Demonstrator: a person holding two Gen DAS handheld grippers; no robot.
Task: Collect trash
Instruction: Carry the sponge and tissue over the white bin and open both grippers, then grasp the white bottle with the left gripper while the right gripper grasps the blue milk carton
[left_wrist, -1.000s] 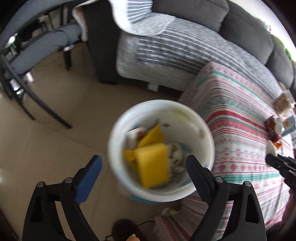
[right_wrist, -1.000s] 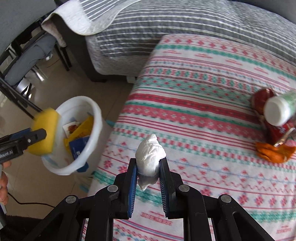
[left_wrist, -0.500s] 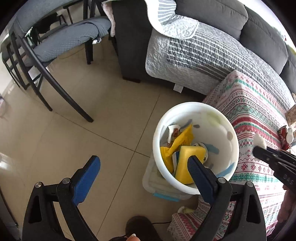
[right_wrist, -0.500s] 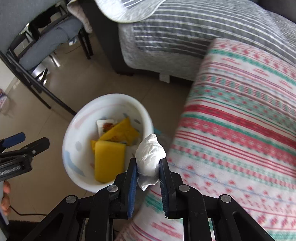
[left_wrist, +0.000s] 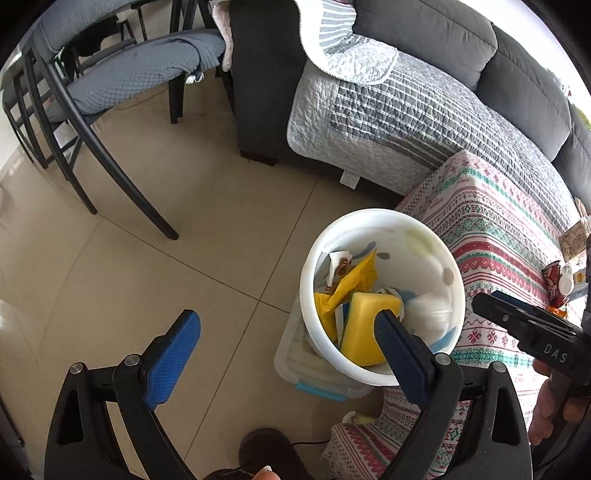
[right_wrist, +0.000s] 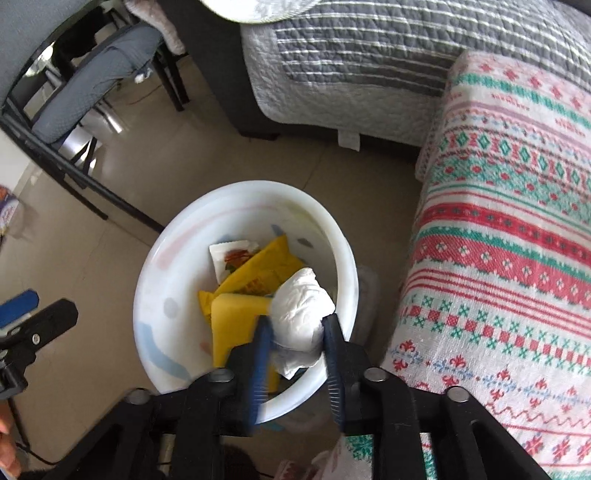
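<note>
A white trash bucket (right_wrist: 162, 258) stands on the floor beside a low table. It holds a yellow sponge (right_wrist: 236, 325), yellow wrappers (right_wrist: 266, 266) and paper. My right gripper (right_wrist: 297, 332) is over the bucket's near rim with a crumpled white tissue (right_wrist: 301, 306) between its blue pads, which have spread wider; the tissue looks loose. My left gripper (left_wrist: 288, 328) is wide open and empty, left of the bucket (left_wrist: 384, 225). The sponge (left_wrist: 369, 317) and the tissue (left_wrist: 428, 314) show in the bucket there.
The table carries a red, green and white patterned cloth (right_wrist: 517, 240). More trash lies on it at the far right (left_wrist: 556, 280). A grey sofa with a quilted throw (left_wrist: 388, 107) stands behind. Black chairs (left_wrist: 92, 122) stand at the left. A clear box (left_wrist: 314, 369) sits under the bucket.
My right gripper moved left from the table to over the bucket, and its pads have opened wider around the tissue. My left gripper let go of the sponge and drew back left.
</note>
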